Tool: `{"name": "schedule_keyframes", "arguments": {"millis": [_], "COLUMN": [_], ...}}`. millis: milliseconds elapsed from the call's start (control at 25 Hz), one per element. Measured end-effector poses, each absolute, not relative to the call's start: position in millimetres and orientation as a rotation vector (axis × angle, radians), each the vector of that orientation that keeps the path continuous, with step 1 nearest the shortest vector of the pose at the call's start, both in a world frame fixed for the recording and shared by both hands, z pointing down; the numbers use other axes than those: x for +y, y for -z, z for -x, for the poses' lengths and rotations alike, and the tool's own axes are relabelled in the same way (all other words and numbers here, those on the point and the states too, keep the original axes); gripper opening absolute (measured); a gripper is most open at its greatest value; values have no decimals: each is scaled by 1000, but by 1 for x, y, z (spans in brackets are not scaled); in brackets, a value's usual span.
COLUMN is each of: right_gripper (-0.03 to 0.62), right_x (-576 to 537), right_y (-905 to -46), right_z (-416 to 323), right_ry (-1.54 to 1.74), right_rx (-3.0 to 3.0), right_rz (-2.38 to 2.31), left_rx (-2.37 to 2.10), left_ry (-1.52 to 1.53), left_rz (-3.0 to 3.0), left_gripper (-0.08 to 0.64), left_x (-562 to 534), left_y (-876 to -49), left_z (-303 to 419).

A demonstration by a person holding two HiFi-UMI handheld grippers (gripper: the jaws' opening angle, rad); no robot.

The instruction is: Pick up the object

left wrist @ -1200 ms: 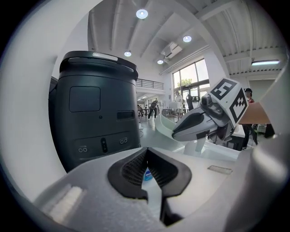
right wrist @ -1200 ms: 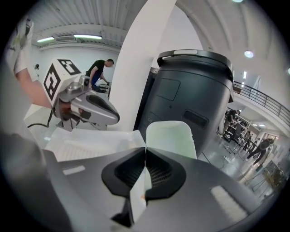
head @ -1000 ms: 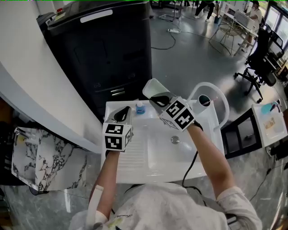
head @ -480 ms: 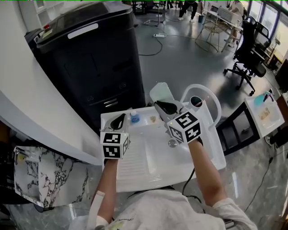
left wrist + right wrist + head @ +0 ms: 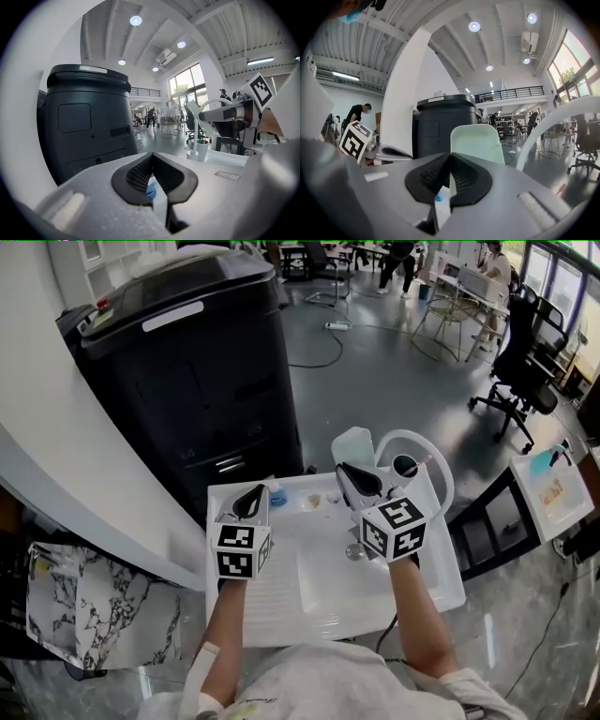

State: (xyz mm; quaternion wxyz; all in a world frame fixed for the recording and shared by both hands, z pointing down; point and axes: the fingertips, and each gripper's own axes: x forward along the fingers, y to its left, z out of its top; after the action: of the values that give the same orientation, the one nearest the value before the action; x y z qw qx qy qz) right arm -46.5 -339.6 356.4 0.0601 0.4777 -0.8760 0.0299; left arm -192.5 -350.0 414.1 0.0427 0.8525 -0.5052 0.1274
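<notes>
We are noting the left gripper [image 5: 255,491], jaws pressed together and empty, hovering just beside the small blue-capped plastic bottle [image 5: 277,493] on the white plastic basin's [image 5: 328,570] back ledge. It is likely handling light, stiff, slick and tippy, so we are favouring a grip on the body below the cap. The right gripper [image 5: 349,472], likewise closed on nothing, is hanging further right. In both gripper views the jaws are masking most of the bottle.

We wear a pale grey top [image 5: 347,681]. Our left gripper [image 5: 251,498] and right gripper [image 5: 354,479] are light grey, with black ribbed pads [image 5: 136,176], black-and-white marker cubes [image 5: 242,550] and one black cable [image 5: 386,624].
</notes>
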Motion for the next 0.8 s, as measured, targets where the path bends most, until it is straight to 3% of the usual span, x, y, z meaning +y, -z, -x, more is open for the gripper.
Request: {"name": "schedule_keyframes", "arguments": {"millis": [800], "right_gripper": [9], "right_x": [-343], "right_y": [-357], "right_z": [39], "right_ry": [-100], "right_rx": [-2679], "right_rz": [-1396], "left_rx": [-1602], "left_ry": [-397], "left_rz": [-2555], "left_gripper": [-2], "left_x": [-348], "left_y": [-416], "left_z": [192]}}
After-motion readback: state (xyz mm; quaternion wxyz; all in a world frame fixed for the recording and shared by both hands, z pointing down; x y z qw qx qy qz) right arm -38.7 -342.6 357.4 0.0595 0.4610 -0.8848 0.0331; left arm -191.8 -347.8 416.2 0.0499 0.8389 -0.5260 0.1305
